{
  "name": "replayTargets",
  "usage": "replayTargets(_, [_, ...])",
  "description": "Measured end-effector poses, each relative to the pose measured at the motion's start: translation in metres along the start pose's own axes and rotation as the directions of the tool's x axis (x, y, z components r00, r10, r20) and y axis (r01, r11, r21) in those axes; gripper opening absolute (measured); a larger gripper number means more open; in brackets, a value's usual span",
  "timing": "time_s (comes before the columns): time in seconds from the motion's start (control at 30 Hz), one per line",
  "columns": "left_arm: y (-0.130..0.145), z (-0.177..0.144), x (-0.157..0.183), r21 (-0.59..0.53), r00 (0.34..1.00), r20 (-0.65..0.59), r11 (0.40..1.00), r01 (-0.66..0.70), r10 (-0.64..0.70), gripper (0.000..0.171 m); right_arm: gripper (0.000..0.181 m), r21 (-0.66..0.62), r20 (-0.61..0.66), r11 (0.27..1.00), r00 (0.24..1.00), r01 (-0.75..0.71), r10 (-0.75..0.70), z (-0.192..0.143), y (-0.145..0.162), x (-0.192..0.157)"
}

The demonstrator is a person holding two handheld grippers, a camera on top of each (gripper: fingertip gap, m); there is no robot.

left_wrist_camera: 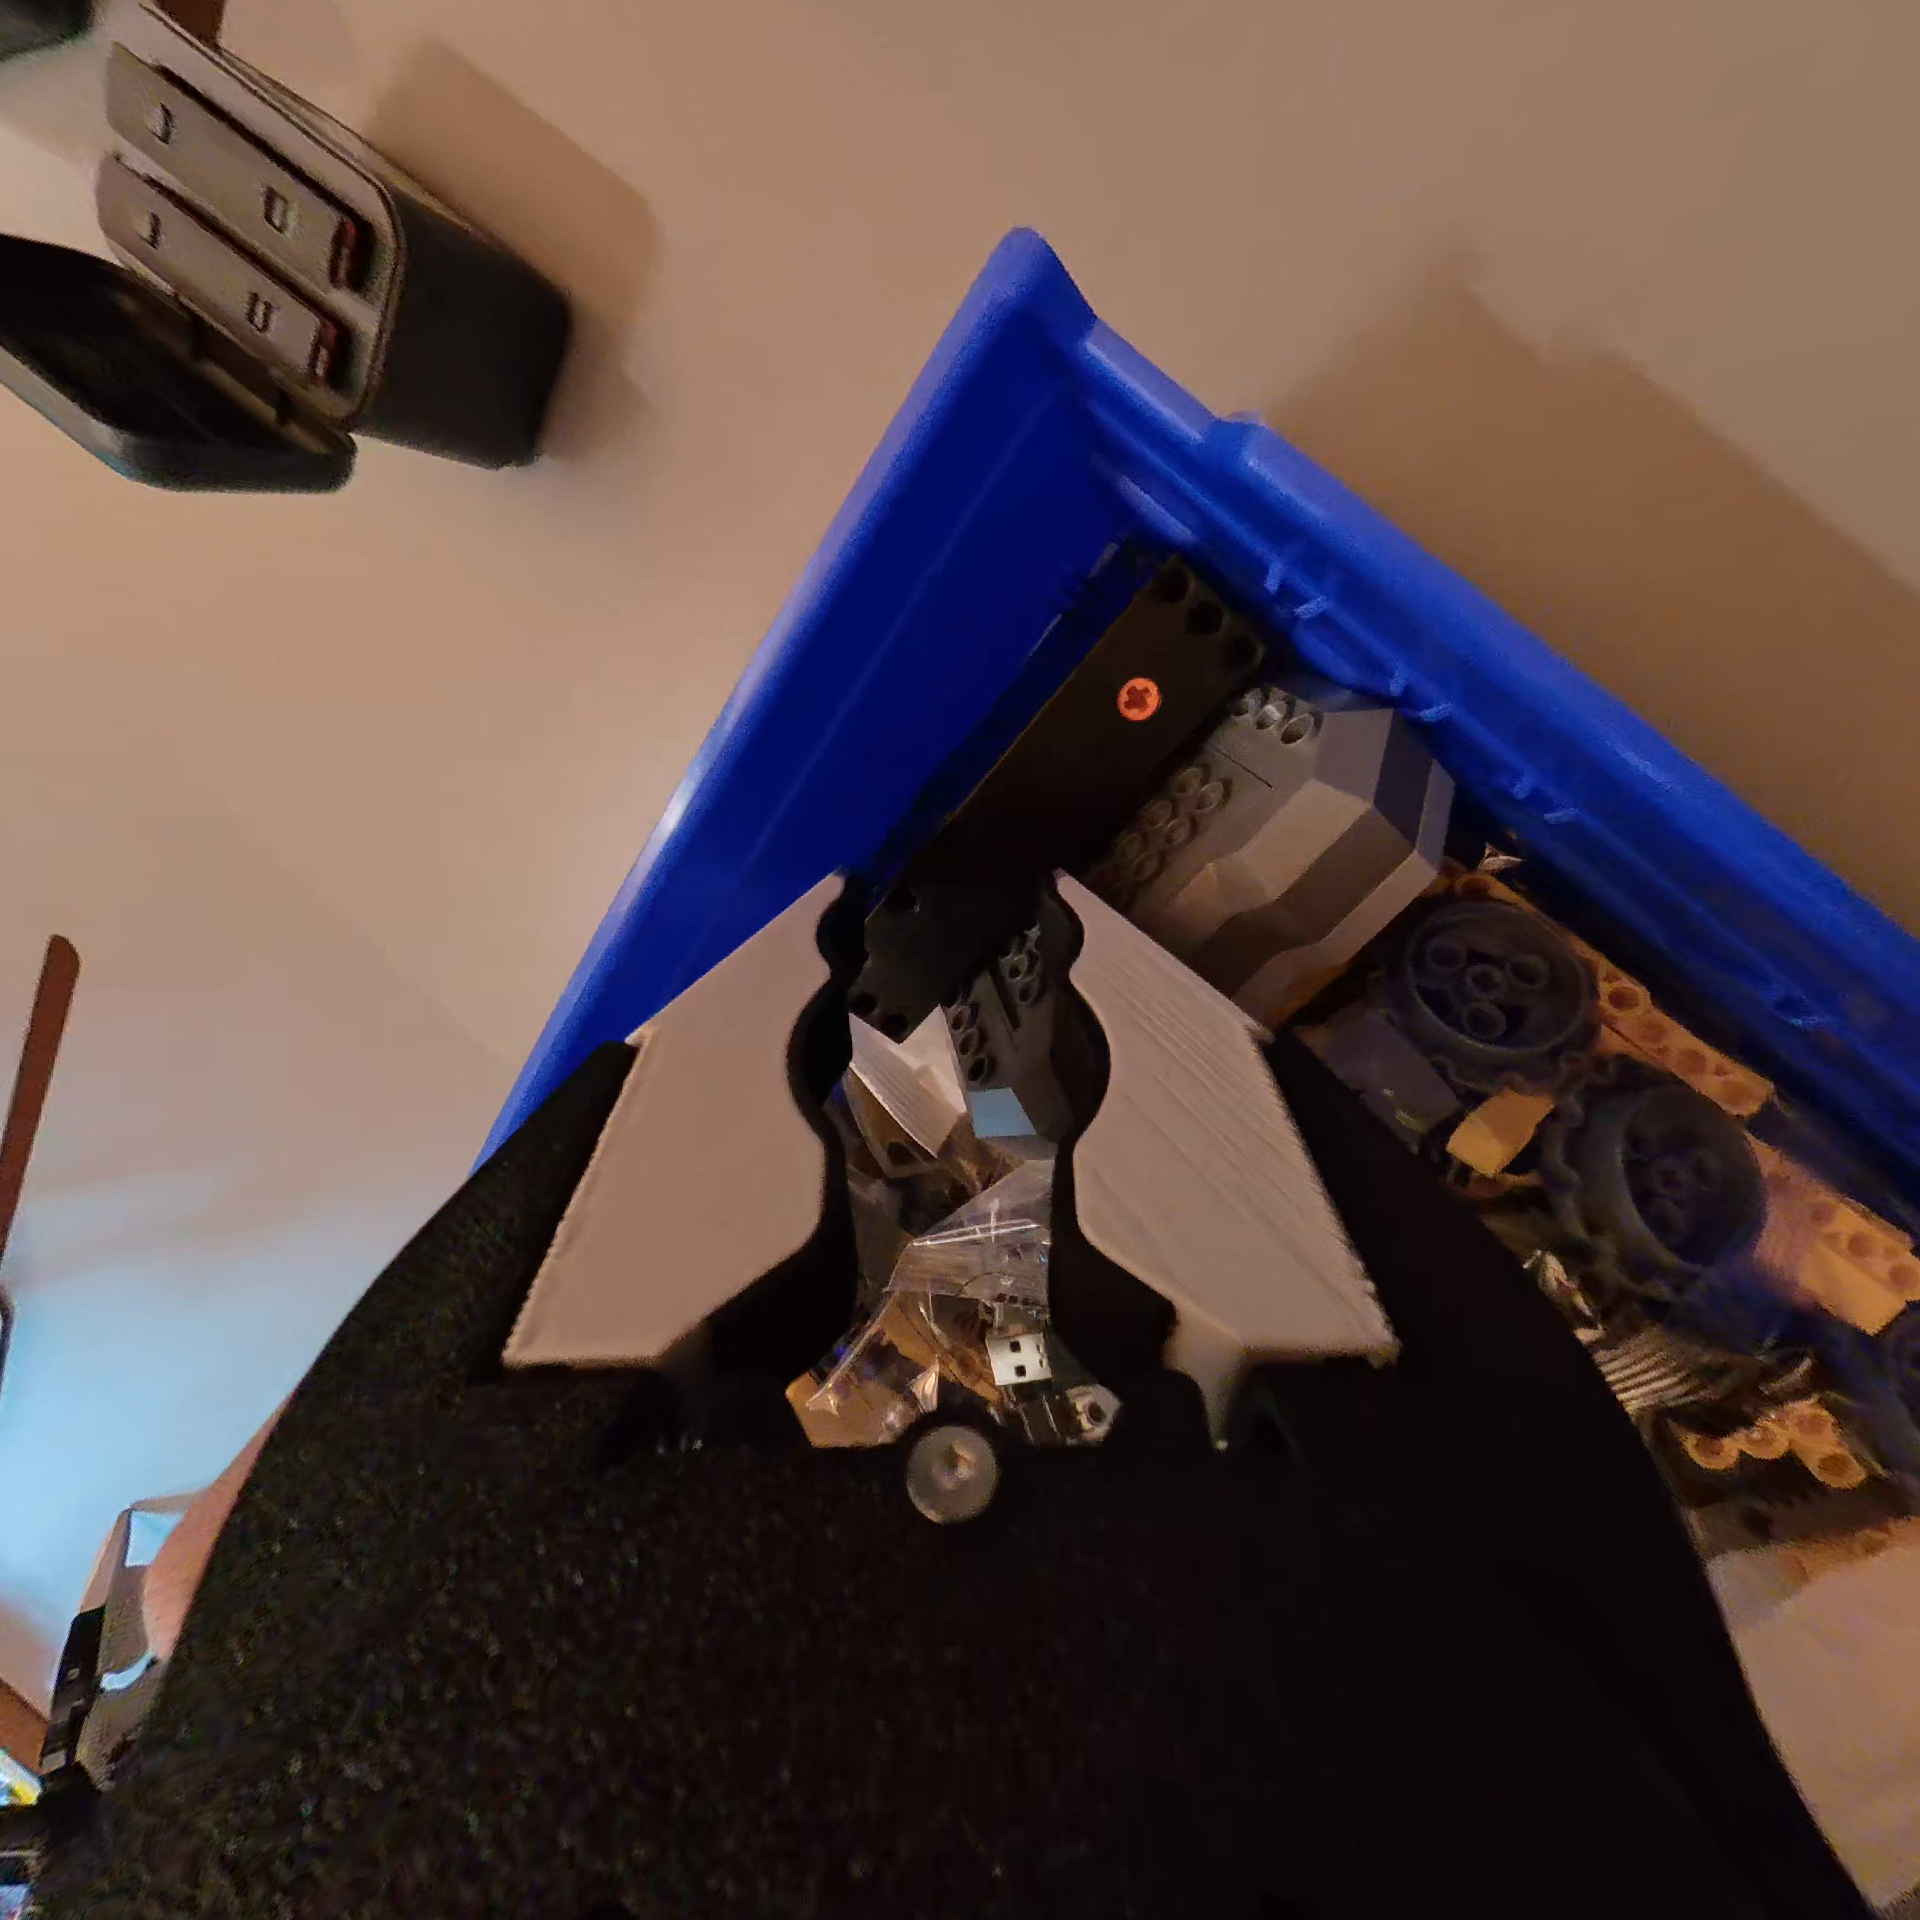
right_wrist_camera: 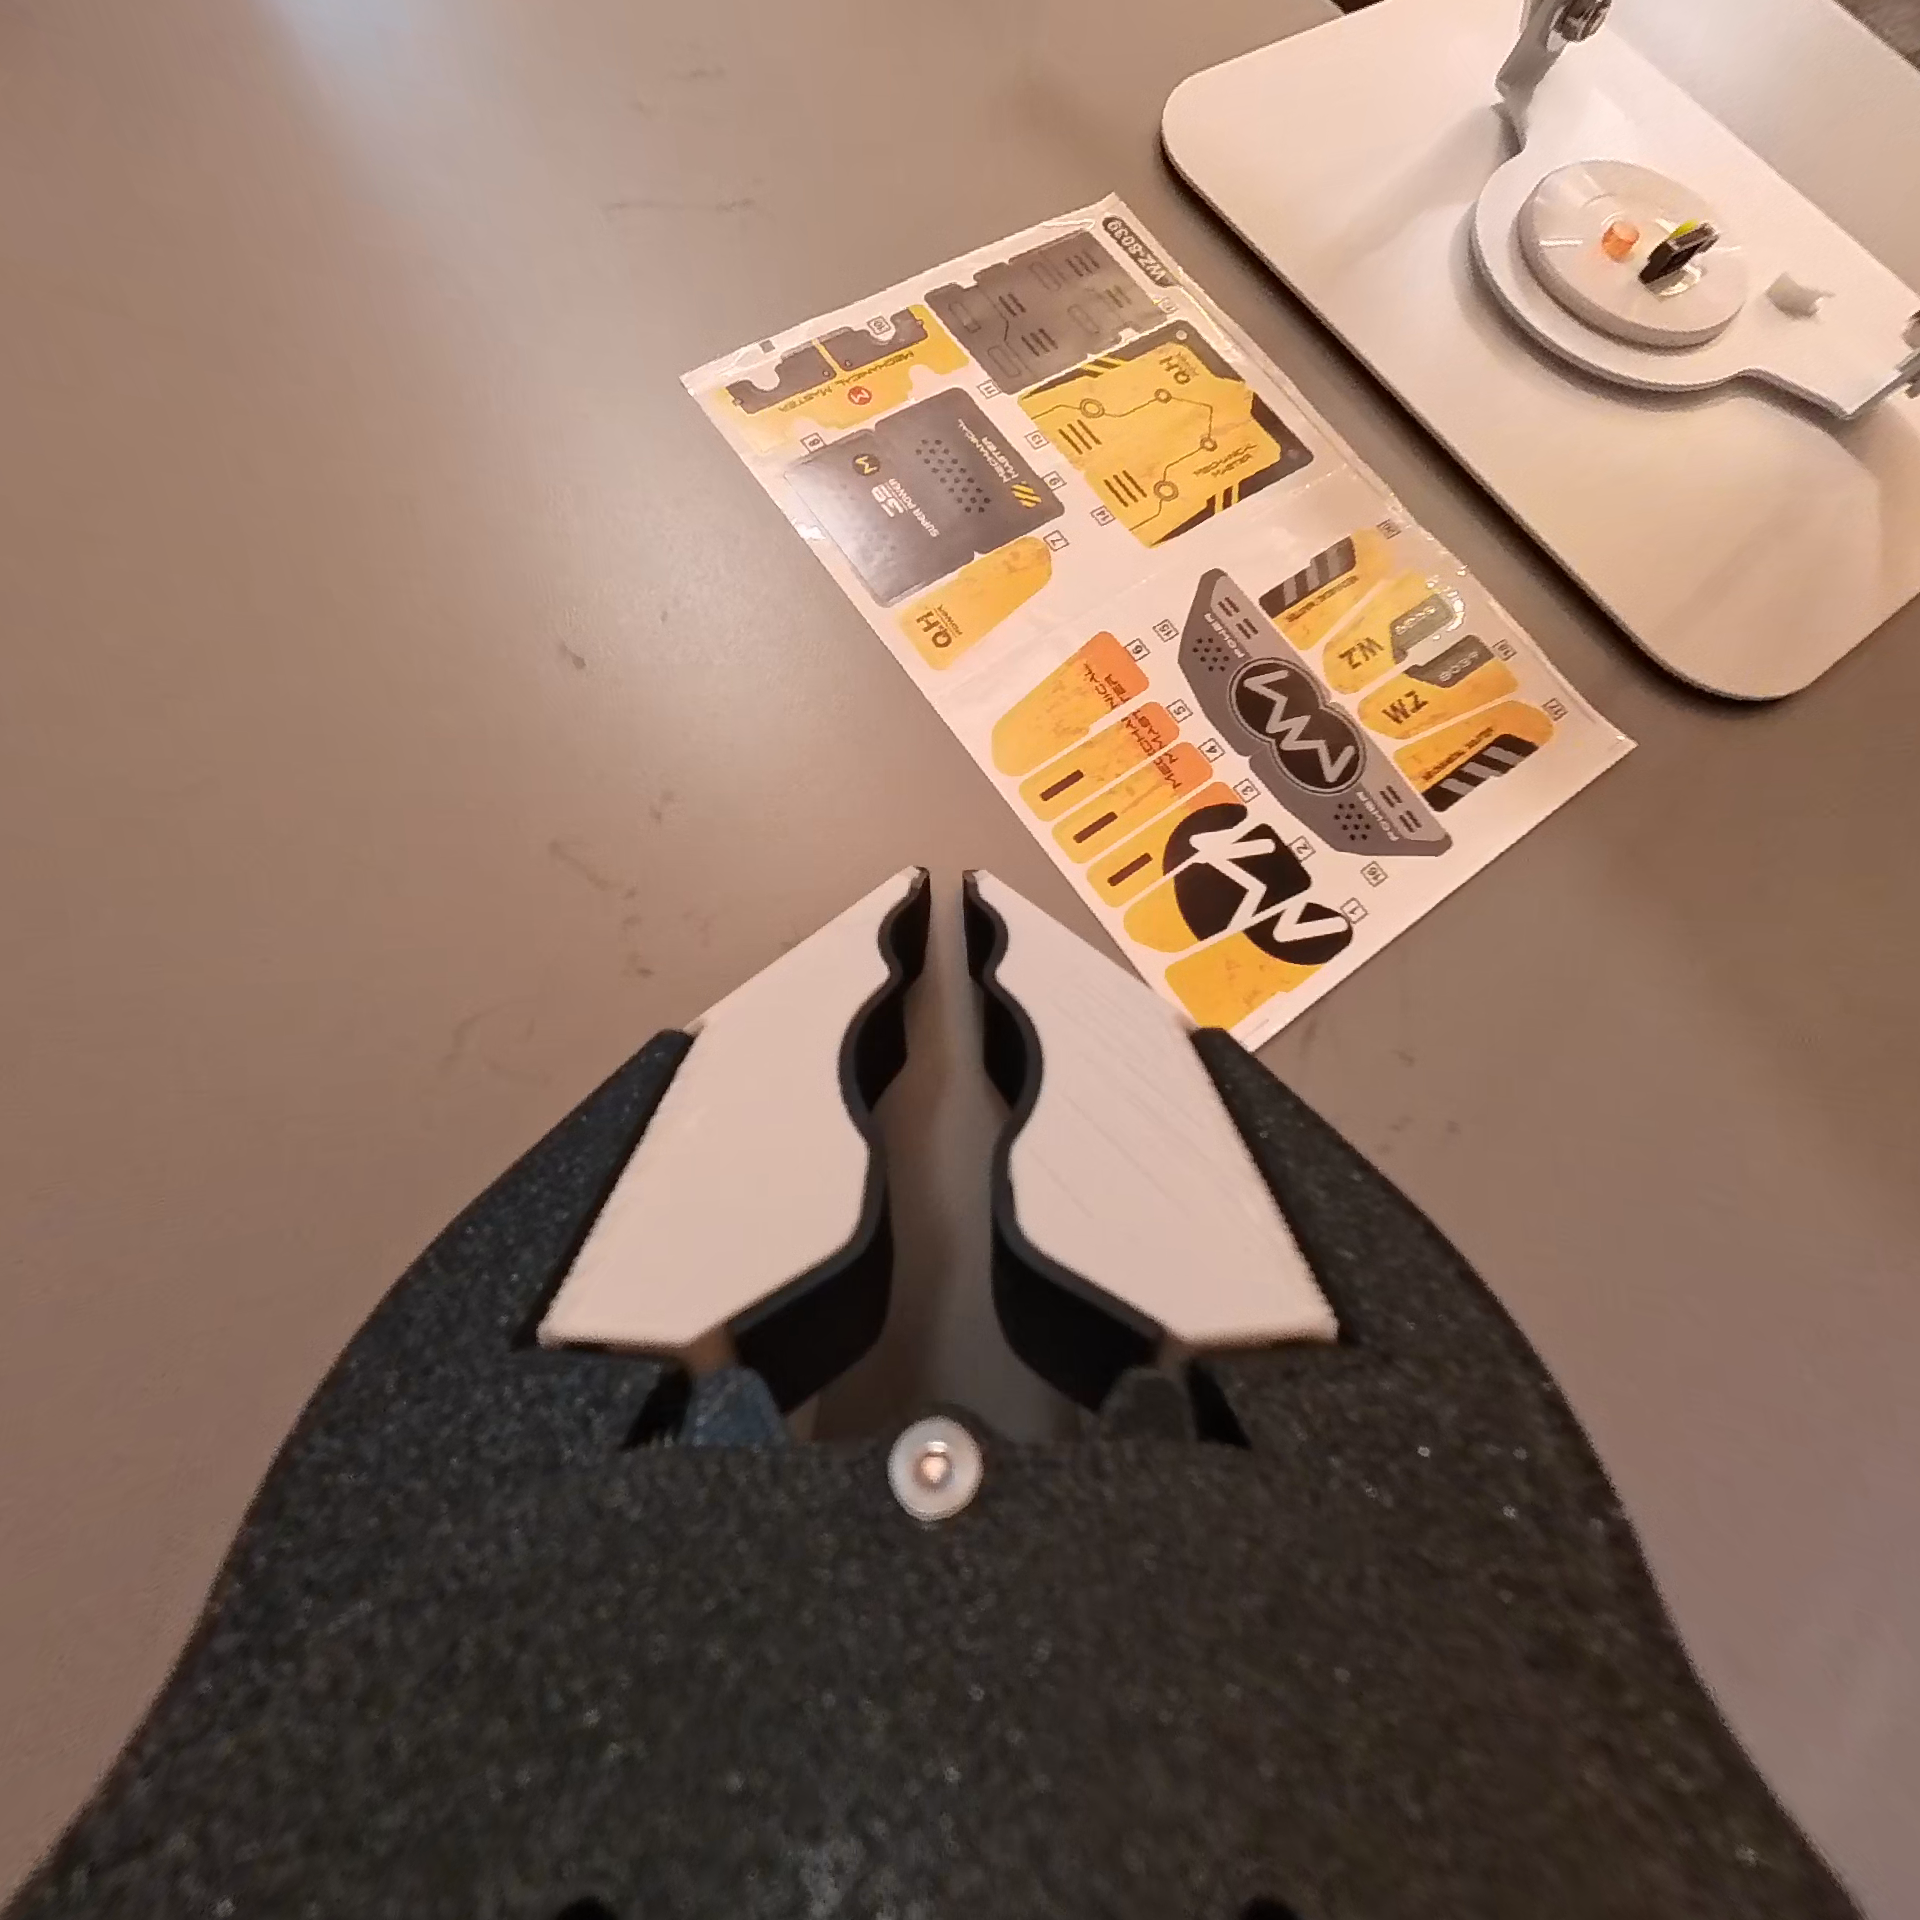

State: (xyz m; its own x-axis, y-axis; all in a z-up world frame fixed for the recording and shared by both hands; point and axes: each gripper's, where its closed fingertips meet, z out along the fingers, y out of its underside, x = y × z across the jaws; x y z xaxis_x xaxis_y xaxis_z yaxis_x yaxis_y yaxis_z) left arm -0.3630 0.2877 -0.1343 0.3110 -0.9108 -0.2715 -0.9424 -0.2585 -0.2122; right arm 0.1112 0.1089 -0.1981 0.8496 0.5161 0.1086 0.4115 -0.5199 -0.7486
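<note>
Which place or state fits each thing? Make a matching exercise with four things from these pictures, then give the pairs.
Things
1. left tool
2. right tool
3. sticker sheet
4. black wheels

Places or states
A. flat on the table beside a white stand base
B. in the blue bin
C. nearly shut, holding nothing
D. fingers either side of a black block

Pairs: 1-D, 2-C, 3-A, 4-B

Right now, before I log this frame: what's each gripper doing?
Left gripper: shut on the black motor block over the blue bin.
Right gripper: shut, holding nothing, beside the sticker sheet.
</note>
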Motion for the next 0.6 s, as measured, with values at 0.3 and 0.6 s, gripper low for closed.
replayTargets(0.3, [0.002, 0.007, 0.006, -0.117, 0.998, -0.021, 0.991, -0.068, 0.066, 0.033, 0.006, 0.000, -0.007, 1.000, 1.000, 0.008, -0.008, 0.000, 0.000, 0.000])
replayTargets(0.6, [0.000, 0.011, 0.008, -0.032, 0.989, -0.001, 0.988, -0.151, 0.151, 0.032, 0.006, 0.000, -0.015, 1.000, 1.000, 0.022, -0.022, 0.000, 0.000, 0.000])
